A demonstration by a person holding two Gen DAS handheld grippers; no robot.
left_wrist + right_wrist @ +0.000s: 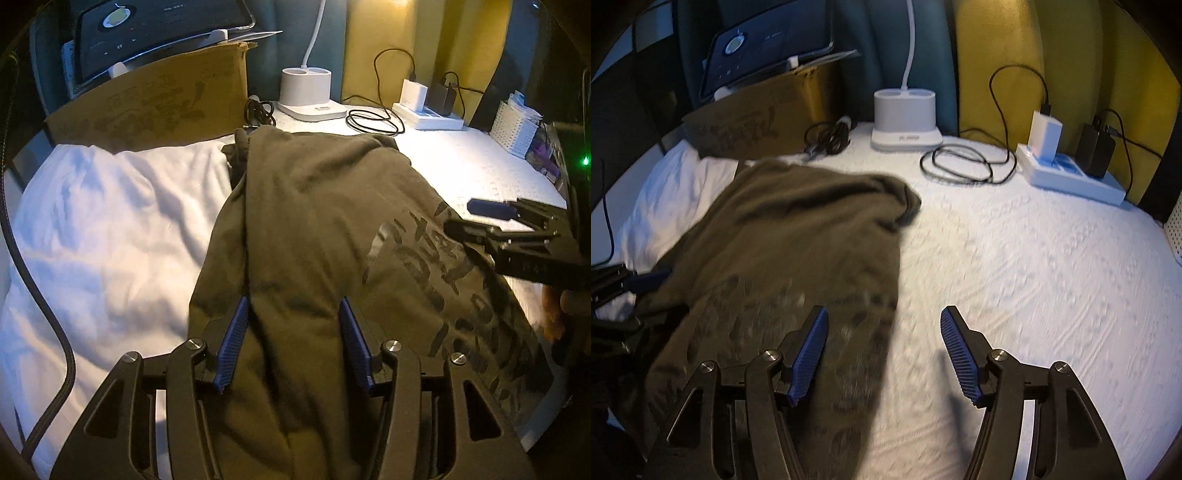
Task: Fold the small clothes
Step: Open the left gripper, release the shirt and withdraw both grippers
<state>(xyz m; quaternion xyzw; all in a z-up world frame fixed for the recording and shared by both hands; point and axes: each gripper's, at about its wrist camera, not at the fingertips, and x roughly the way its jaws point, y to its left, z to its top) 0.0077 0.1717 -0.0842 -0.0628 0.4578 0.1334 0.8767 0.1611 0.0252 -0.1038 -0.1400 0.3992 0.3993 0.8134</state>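
An olive-green T-shirt (314,221) with a dark print lies folded lengthwise on the white textured surface (1015,258). My left gripper (293,301) sits low over the shirt's near end. Its jaws stand apart, the cloth lies in the gap, and the ribbed blue pads show bare. My right gripper (884,312) is open over the shirt's (798,229) right edge, one finger above the cloth and one above the bare surface, with nothing between them. In the left wrist view the right gripper (476,218) reaches in from the right. A blue fingertip (650,278) of the left gripper shows at the far left.
White bedding (103,229) lies left of the shirt, crossed by a thick black cable (37,295). Behind stand a cardboard box (155,107), a white lamp base (306,92), a coiled black cable (373,123), a power strip with chargers (428,114) and a white basket (513,129).
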